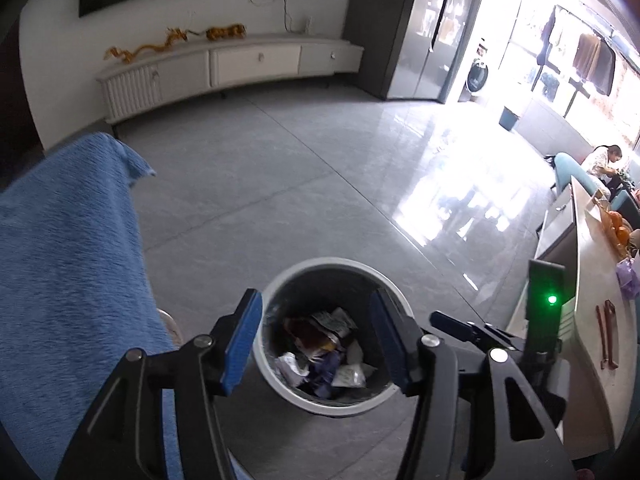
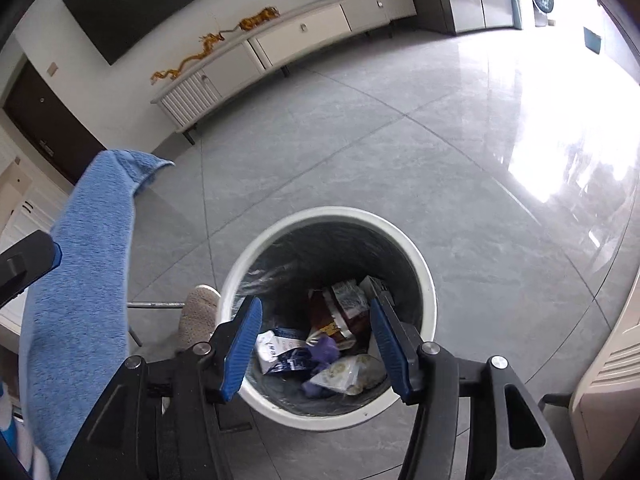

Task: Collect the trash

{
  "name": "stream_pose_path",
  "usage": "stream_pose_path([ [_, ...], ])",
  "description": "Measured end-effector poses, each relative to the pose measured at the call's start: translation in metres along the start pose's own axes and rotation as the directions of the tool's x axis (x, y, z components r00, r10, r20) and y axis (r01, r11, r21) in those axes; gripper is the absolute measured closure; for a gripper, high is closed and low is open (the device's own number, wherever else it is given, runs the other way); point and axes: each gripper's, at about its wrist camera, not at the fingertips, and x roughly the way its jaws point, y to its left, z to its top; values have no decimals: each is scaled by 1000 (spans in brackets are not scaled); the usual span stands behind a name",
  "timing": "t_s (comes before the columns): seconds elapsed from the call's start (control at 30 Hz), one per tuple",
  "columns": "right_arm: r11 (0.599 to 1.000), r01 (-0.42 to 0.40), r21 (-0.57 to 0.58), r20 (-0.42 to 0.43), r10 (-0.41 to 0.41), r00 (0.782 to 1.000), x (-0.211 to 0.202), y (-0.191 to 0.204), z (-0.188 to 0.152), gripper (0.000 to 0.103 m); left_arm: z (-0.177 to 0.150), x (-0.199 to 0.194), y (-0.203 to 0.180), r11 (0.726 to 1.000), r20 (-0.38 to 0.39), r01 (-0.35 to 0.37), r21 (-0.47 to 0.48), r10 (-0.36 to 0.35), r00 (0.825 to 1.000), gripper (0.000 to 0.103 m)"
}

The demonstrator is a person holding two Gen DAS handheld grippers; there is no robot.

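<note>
Round white bin [image 2: 430, 280], dark glossy liner, crumpled foil and paper wrappers [image 2: 344, 320] inside; print unreadable. Left gripper [image 1: 316, 344] and right gripper [image 2: 316, 344] jaws apart, empty. Fuzzy blue towel [image 2: 80, 300] beside.

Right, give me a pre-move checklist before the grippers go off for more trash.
1. Left gripper jaws open and empty: ok.
2. Right gripper jaws open and empty: ok.
3. Trash bin upright on the floor: ok.
4. Wrappers lying inside the bin, none over the rim: ok.
5. Room left in the bin: ok, the pile sits low.
6. Blue towel hanging clear of the bin: ok.
7. Next piece of trash located: cannot tell.
</note>
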Motion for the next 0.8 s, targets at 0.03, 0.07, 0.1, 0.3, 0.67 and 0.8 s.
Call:
stream_pose_path([
  [0.03, 1000, -1, -8, 13, 1, 1000, -5, 5, 0, 47, -2, -9, 3, 1000, 21, -15, 2, 15, 1000, 49],
  [0.07, 1000, -2, -18, 26, 3, 1000, -11, 11, -2, 45, -4, -17, 5, 1000, 40, -30, 5, 30, 999, 49],
  [0.1, 999, -7, -33, 44, 8, 999, -19, 18, -3, 44, -6, -28, 11, 998, 65, -56, 7, 55, 996, 49],
  [0.3, 993, -18, -121, 104, 31, 994, -50, 61, -10, 41, -23, -74, 47, 986, 110, -161, -38, 165, 980, 49],
  [0.67, 935, -74, -348, 177, 143, 974, -105, 174, -29, 33, -70, -186, 142, 893, 170, -382, -239, 426, 889, 44],
  [0.8, 904, -98, -417, 178, 187, 966, -115, 216, -38, 29, -94, -226, 177, 851, 180, -436, -293, 497, 849, 40],
])
